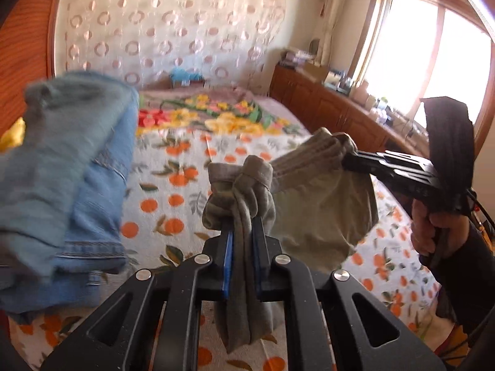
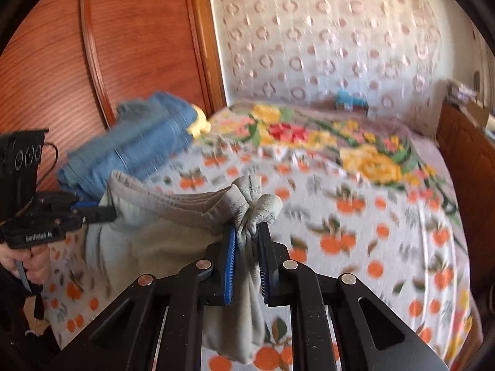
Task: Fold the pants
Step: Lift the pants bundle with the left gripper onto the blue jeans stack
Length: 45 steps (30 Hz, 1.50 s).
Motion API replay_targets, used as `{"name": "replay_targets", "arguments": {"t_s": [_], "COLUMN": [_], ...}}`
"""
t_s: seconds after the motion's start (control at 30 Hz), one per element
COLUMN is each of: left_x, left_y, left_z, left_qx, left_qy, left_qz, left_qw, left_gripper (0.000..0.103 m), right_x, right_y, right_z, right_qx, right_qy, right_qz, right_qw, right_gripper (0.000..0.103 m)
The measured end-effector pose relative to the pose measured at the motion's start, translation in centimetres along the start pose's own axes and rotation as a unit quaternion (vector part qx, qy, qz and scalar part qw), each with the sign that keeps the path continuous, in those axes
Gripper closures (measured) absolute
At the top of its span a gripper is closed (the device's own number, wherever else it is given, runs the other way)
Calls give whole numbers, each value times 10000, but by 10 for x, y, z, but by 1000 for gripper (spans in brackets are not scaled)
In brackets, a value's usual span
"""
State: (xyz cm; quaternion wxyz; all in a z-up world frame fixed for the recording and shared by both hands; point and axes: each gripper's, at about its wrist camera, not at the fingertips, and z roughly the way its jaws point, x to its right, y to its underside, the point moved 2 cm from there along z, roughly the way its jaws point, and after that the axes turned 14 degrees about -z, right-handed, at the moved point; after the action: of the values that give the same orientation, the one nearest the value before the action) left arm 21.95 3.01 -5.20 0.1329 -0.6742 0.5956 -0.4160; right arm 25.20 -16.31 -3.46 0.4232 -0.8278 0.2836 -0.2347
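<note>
Grey-olive pants hang in the air above the bed, stretched between my two grippers. My left gripper is shut on a bunched end of the waistband. My right gripper is shut on the other bunched end of the pants. In the left wrist view the right gripper comes in from the right and bites the waistband. In the right wrist view the left gripper comes in from the left. The fabric sags between them.
The bed has an orange-print sheet and a floral blanket farther back. A stack of folded blue jeans lies at the left by a wooden wardrobe. A wooden cabinet with clutter runs under the window at the right.
</note>
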Motion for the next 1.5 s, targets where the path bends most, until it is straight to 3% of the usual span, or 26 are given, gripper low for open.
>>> {"name": "replay_targets", "arguments": {"t_s": [0.33, 0.47, 0.67, 0.97, 1.13, 1.23, 1.37, 1.43, 1.5], "left_x": [-5, -22, -55, -89, -121, -138, -146, -144, -141], "left_y": [-30, -41, -54, -58, -52, -46, -40, -42, -46], "left_z": [-78, -99, -104, -102, -99, -98, -105, -106, -104], "left_qx": [978, 1263, 1332, 1458, 1348, 1246, 1290, 1322, 1339], "left_qy": [-130, -398, -616, -701, -1048, -1122, -1164, -1164, -1097], "left_qz": [-128, -216, -468, -792, -1074, -1237, -1300, -1222, -1142], "left_qw": [9950, 9910, 9881, 9836, 9794, 9781, 9762, 9768, 9783], "left_gripper": [92, 92, 92, 91, 87, 82, 75, 65, 64], "right_x": [-26, -36, -53, -64, -79, -85, -73, -64, -58], "right_y": [-103, -141, -181, -213, -223, -221, -221, -220, -216], "right_z": [-19, 6, 56, 125, 169, 194, 197, 187, 177], "right_qx": [754, 849, 827, 784, 623, 379, 477, 589, 689], "right_qy": [-147, -350, -463, -647, -879, -943, -924, -872, -833], "right_qz": [-822, -1046, -1426, -1669, -1706, -1692, -1454, -1314, -1265], "right_qw": [9937, 9903, 9852, 9807, 9794, 9803, 9839, 9857, 9861], "right_gripper": [90, 90, 89, 89, 88, 81, 72, 72, 72]}}
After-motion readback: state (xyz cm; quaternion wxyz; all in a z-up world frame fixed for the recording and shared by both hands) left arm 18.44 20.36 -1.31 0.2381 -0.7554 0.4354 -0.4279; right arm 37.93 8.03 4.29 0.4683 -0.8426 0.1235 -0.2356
